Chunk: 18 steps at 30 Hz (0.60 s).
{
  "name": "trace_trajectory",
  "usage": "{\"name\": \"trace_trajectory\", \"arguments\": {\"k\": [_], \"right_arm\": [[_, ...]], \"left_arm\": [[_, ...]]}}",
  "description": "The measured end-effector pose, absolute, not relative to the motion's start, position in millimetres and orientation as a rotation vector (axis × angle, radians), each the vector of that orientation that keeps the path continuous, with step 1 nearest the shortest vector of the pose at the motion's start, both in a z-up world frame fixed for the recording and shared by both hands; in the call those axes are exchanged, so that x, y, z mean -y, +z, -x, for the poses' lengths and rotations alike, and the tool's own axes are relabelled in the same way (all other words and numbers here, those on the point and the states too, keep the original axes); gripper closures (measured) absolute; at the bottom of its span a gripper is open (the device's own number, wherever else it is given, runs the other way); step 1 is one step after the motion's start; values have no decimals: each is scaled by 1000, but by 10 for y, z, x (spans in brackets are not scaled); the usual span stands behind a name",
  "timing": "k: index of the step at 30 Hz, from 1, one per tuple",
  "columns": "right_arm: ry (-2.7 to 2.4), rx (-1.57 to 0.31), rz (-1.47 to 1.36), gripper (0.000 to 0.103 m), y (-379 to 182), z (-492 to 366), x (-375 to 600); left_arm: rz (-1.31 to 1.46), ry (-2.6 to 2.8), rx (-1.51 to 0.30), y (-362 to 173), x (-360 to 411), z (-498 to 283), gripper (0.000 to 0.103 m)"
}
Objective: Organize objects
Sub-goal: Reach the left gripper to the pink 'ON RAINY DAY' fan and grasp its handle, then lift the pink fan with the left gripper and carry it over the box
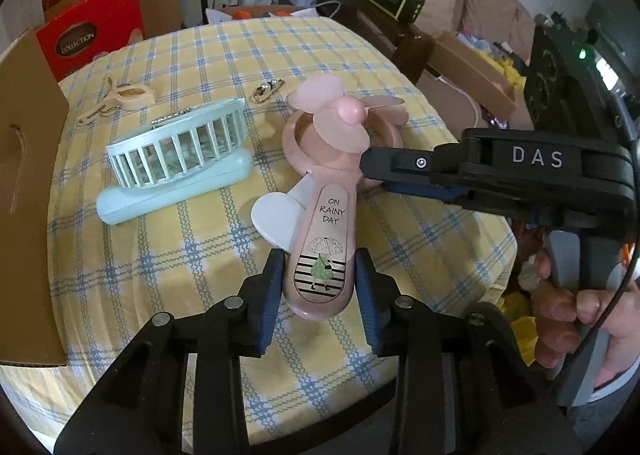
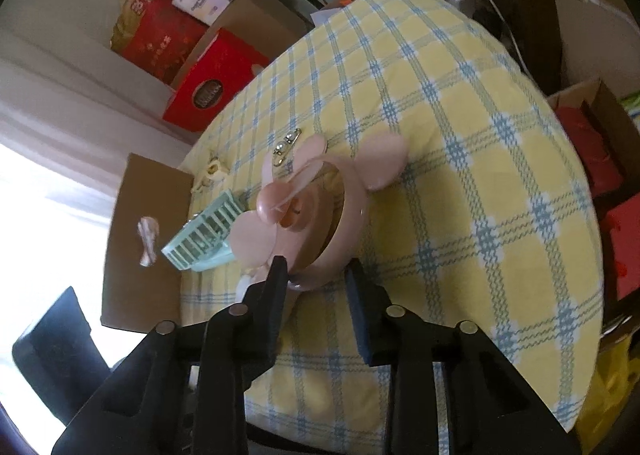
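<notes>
The pink handheld fan [image 1: 320,191] lies on the checked tablecloth [image 1: 200,255] toward the table's near edge, its printed handle pointing at the left wrist camera and its ring-shaped head with soft blades pointing toward the far edge. The left gripper [image 1: 318,287] has its blue pads pressed against both sides of the handle's lower end, so its jaws are clamped on the handle. The right gripper [image 2: 316,275] comes in from the table's right side and pinches the ring of the head between its jaws. Holding both ends probably serves to steady the fan so the head can be folded against the handle, or so it lifts without swinging; which one is intended cannot be told. Just beside it, toward the left edge, the mint-green fan [image 1: 176,163] lies folded flat on its own handle, which may be the shape wanted for the pink one. Near the far-left corner rest a cream hair clip [image 1: 128,95] and a pearl brooch pin [image 1: 267,91]. A cardboard box flap [image 1: 28,195] stands along the left edge, perhaps the destination.
</notes>
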State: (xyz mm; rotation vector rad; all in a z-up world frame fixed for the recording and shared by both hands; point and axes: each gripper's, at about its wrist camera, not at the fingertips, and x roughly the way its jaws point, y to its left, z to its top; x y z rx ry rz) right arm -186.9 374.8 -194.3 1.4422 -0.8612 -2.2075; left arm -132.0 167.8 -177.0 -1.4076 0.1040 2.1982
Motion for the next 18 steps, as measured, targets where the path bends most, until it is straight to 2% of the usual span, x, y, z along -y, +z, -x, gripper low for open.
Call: {"name": "trace_trajectory", "arguments": {"k": [3, 7, 16, 18], "right_arm": [[-2171, 943, -1413, 78, -1976, 1858, -3801], [-2168, 963, -1378, 78, -1924, 1848, -3811], [-2196, 1099, -1360, 74, -1993, 1909, -3963], [-2208, 1076, -1357, 81, -1978, 1917, -3952]], "left_arm": [[1392, 2191, -74, -1726, -1652, 1299, 71], [1356, 2191, -80, -1623, -1657, 1260, 72], [1378, 2170, -78, -1697, -1731, 1243, 72], [1378, 2169, -69, -1684, -1727, 1243, 72]]}}
